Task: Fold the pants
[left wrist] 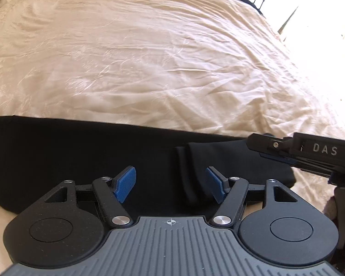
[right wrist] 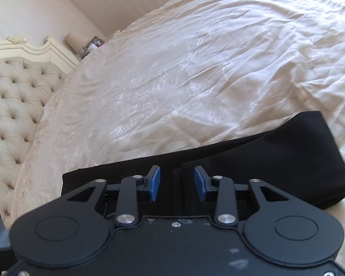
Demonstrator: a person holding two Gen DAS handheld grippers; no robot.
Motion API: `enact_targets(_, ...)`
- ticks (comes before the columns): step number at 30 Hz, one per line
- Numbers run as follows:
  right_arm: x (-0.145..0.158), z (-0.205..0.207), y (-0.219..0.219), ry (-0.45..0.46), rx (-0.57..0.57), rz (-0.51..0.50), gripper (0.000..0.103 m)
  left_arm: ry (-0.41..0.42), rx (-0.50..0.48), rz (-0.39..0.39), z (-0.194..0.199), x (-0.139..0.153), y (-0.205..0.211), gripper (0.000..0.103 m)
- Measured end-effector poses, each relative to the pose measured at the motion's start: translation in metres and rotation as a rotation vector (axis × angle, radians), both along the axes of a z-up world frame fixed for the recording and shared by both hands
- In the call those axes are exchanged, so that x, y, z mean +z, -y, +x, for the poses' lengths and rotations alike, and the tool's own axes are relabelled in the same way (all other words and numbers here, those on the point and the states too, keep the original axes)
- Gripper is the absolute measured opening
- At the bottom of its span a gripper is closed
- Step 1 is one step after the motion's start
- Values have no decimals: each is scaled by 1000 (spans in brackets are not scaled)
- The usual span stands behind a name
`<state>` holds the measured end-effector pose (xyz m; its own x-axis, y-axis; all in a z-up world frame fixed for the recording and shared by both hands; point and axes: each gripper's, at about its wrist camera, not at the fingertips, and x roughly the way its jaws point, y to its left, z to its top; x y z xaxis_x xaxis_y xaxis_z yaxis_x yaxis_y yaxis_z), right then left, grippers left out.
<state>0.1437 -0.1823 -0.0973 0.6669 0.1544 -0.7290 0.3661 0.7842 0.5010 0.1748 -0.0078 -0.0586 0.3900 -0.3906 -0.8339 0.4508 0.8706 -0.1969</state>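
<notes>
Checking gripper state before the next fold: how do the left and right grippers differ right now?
The left gripper has its blue pads spread wider; the right gripper has a narrower gap. The left body is ribbed grey; the right body is plain black and scuffed. Both are open, hold nothing, and point over the black pants on the cream bedspread.

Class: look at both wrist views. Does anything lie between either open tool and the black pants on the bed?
Nothing visible does. The left tool and right tool both hang open directly over the black pants, with only fabric between their pads.
</notes>
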Motion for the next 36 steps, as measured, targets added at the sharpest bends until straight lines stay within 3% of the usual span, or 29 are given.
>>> enact_targets(5,10,-34,46,-86,-105,-176,32,-1,-101,-14,-5,-13,55,66)
enact_targets(6,7,-39,56,-117,-104,-218,28,-1,-123,3,-7,-19,65,66)
enact_targets(7,3,-42,66,-144,-103,-247,12,-13,-138,22,-8,-26,72,66)
enact_targets(8,-1,-43,73,-171,-99,-268,2,-31,-140,54,-8,-36,78,66)
enact_targets(10,-6,-44,88,-208,-95,-300,3,-76,-133,132,-6,-55,83,66)
enact_targets(13,-6,-47,102,-185,-97,-278,3,-114,-134,205,-4,-80,81,65)
enact_targets(18,-23,-33,97,-176,-21,-219,3,-95,-138,238,-4,-72,83,66)
enact_targets(22,-64,-28,84,-295,71,-192,3,-88,-66,244,-6,-56,73,65)
enact_targets(25,-74,-29,84,-303,93,-199,3,-86,19,229,-14,-39,48,65)
enact_targets(32,-42,-32,84,-221,59,-224,10,-113,267,238,-30,-18,-38,65)
enact_targets(36,-14,-43,75,-159,9,-229,10,-110,300,261,-32,-18,-73,65)
